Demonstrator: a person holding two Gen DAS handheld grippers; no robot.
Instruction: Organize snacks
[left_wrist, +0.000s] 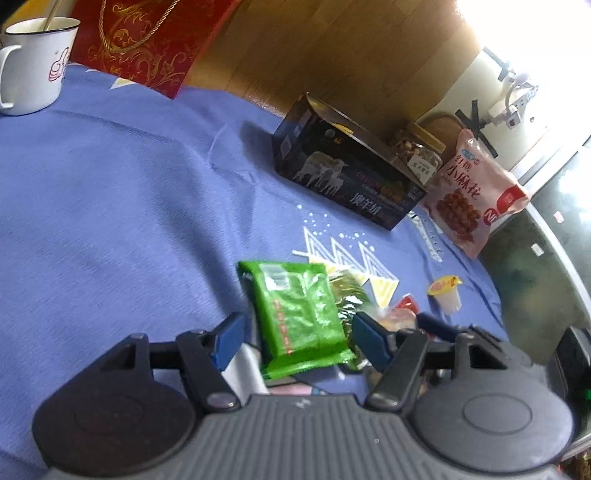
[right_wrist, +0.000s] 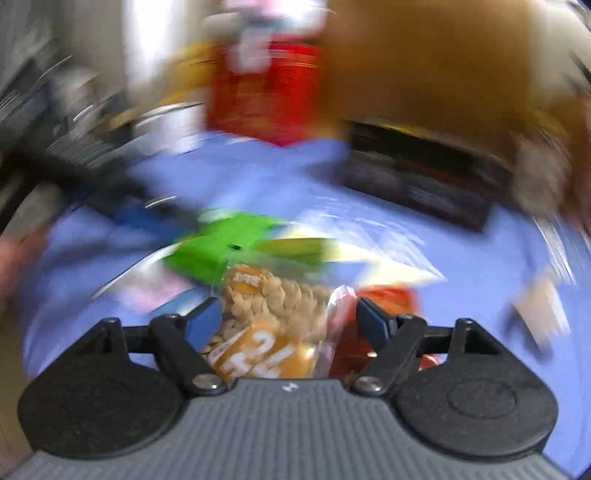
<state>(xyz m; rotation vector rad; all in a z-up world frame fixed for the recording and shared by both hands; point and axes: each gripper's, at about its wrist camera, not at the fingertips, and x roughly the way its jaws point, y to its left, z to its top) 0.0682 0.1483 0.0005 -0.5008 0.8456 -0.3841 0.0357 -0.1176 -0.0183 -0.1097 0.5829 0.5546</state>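
Left gripper (left_wrist: 301, 338) hangs over the green snack packet (left_wrist: 297, 314), jaws spread wider than the packet with a gap on each side, so nothing is clamped; the packet lies flat on the blue cloth (left_wrist: 129, 184), partly over a gold-green foil pack (left_wrist: 347, 295). My read: the straddle sets up a pinch across the packet's short width, the easier grab on a flat pouch. Right gripper (right_wrist: 286, 319) is also spread wide, with the clear bag of twisted biscuits (right_wrist: 273, 306) between the fingers and a red wrapper (right_wrist: 384, 299) by the right finger; the view is heavily blurred, but the pads look clear of the bag, so I call it released, not grasped. Loose snacks cluster at the near edge: a small jelly cup (left_wrist: 447, 291) stands alone to the right. Further back sit a dark box (left_wrist: 347, 166), a jar (left_wrist: 421, 147) behind it and a pink snack bag (left_wrist: 476, 192) leaning at the box's end, probably the tidy row the loose items should join. White mug (left_wrist: 33, 62) and red gift bag (left_wrist: 147, 40) sit at the far left, well apart.
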